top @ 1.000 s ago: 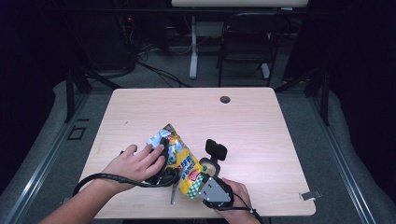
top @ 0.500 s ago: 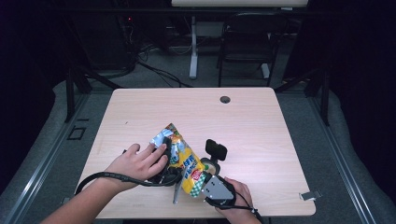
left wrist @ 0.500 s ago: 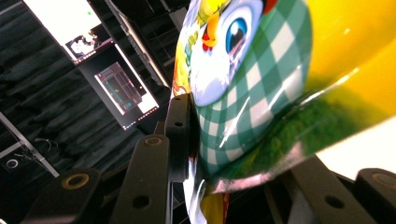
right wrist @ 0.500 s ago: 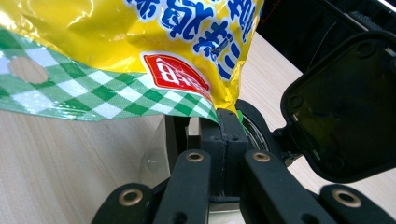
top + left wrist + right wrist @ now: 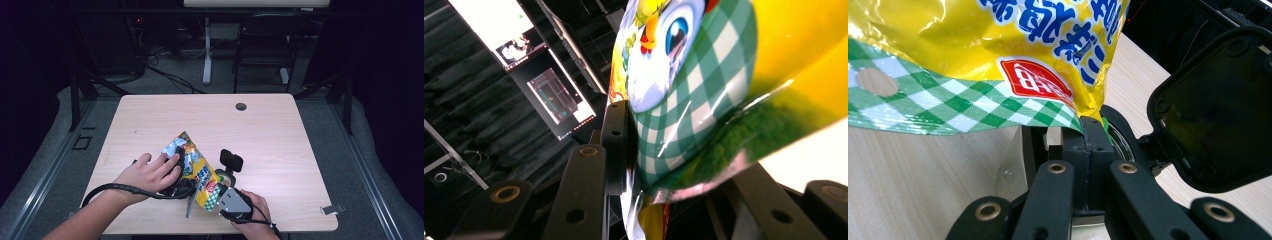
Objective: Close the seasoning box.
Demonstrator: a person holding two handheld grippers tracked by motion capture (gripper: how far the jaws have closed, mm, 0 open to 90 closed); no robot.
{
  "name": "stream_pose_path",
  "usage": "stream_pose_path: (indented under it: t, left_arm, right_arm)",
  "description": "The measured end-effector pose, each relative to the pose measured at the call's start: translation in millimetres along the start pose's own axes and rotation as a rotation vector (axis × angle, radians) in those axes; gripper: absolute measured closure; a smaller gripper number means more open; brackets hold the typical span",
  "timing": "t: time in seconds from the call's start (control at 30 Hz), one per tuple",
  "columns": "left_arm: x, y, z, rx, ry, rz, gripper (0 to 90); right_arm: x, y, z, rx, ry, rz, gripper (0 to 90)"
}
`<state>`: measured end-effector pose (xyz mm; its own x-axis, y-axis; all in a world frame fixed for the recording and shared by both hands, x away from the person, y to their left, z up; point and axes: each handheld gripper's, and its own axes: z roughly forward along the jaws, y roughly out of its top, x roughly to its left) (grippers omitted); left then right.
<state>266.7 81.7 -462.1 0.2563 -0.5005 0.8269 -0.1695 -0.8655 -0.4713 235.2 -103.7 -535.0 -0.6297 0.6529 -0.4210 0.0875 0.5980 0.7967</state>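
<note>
A yellow snack bag with a green-check bottom and a torn silver top is held tilted above the table's front edge. My left gripper, mostly hidden under a person's hand, grips the bag's middle. In the left gripper view the bag sits between the jaws of the left gripper and presses on the left pad. My right gripper is at the bag's lower end. In the right gripper view its jaws are together, pinching the bag's crimped green corner.
The wooden table has a dark round grommet near its far edge. A small metal clip sits at the front right edge. A black rounded-square plate stands beside the right gripper. A chair and cables lie beyond the table.
</note>
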Motion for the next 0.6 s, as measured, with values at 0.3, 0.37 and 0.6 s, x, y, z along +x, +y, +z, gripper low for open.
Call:
stream_pose_path:
  t: [0.3,0.37,0.6]
  left_arm:
    - [3.9,-0.1,-1.8,0.004,0.011,0.034,70.3]
    - [4.3,-0.4,-2.6,0.006,0.016,0.042,70.4]
    - [4.9,-0.9,-4.0,0.005,0.024,0.051,70.5]
  right_arm:
    - [1.5,0.5,-0.5,-0.006,0.001,0.002,90.0]
    - [2.0,0.6,-0.4,-0.01,0.001,0.002,90.0]
    - [3.0,1.0,-0.1,-0.014,0.0,0.003,90.0]
